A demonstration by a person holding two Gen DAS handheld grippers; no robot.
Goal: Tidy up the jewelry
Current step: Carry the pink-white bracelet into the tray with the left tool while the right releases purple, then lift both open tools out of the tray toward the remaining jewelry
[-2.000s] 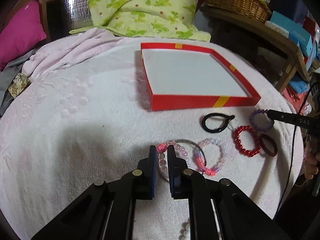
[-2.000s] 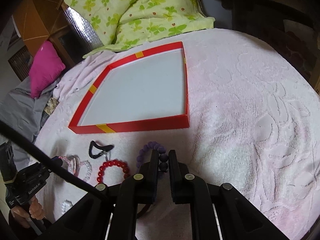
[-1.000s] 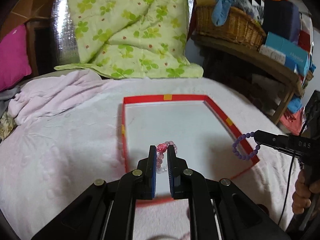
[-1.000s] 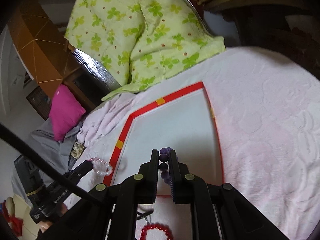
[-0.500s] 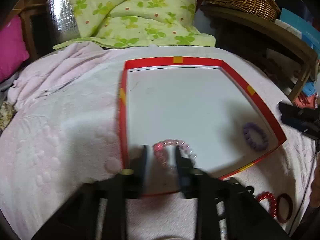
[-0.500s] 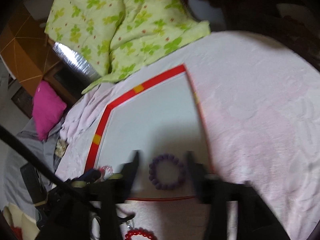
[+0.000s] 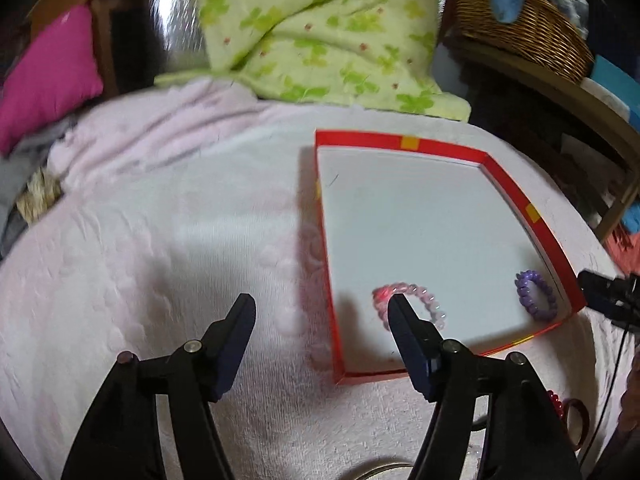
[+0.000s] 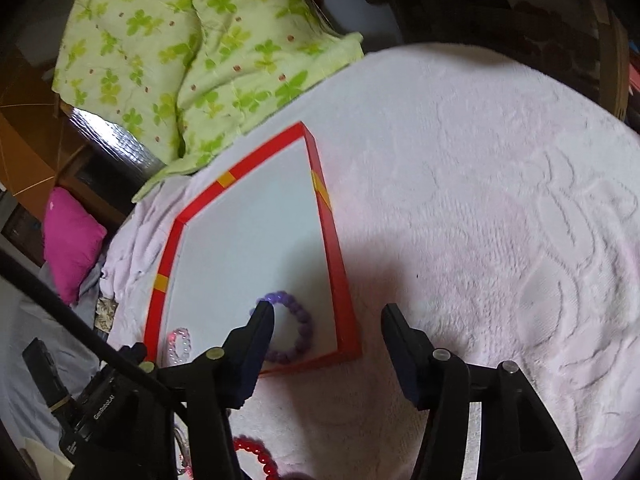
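Note:
A red-rimmed tray (image 7: 400, 142) with a white floor lies on the pink towelled table. In its near end lie a pink bead bracelet (image 7: 428, 298) and a purple bead bracelet (image 7: 536, 294), apart from each other. My left gripper (image 7: 320, 300) hovers over the tray's near left corner, its jaws opening, with nothing between them. In the right wrist view, my right gripper (image 8: 328, 309) hangs over the tray's near right corner (image 8: 348, 352), its jaws closing on nothing. The purple bracelet (image 8: 304, 322) lies just beyond its left finger (image 8: 260, 320).
A red bead bracelet (image 7: 554, 398) and a dark red hair tie (image 7: 576, 420) lie on the towel in front of the tray. A green quilt (image 7: 312, 32) and a pink cushion (image 7: 48, 76) sit behind the table; a wicker basket (image 7: 520, 32) stands on a shelf at the right.
Both grippers carried a bracelet over the tray, sank and opened. The pink and purple bracelets dropped onto the tray floor. Both views have since shifted sideways towards the tray's near corners.

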